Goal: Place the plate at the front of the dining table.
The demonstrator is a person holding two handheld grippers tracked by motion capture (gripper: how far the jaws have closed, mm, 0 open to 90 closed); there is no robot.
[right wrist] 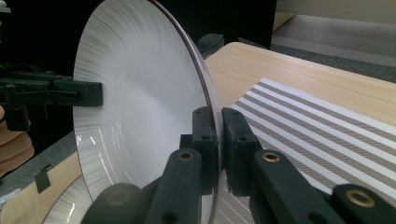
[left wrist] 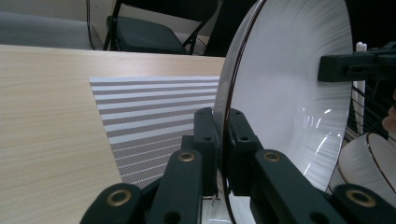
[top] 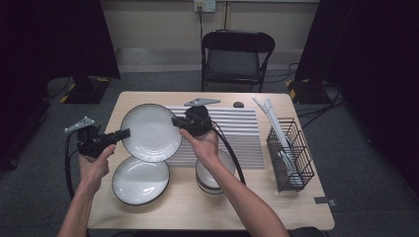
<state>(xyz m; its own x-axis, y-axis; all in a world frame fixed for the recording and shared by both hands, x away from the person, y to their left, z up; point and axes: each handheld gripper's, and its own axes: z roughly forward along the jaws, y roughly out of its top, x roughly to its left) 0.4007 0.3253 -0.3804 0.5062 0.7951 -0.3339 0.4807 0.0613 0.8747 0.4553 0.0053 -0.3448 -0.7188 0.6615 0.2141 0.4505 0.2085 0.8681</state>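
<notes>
A white plate with a dark rim hangs above the table's left half, tilted toward the camera. My left gripper is shut on its left rim and my right gripper is shut on its right rim. In the left gripper view the left gripper pinches the plate's edge, with the other gripper on the far rim. The right gripper view has the right gripper clamped on the plate's rim, and the left gripper across the dish.
A second matching plate lies on the table below the lifted one. Stacked bowls sit partly under my right forearm. Further back is a striped placemat. A wire basket with white utensils stands right. A folding chair stands behind.
</notes>
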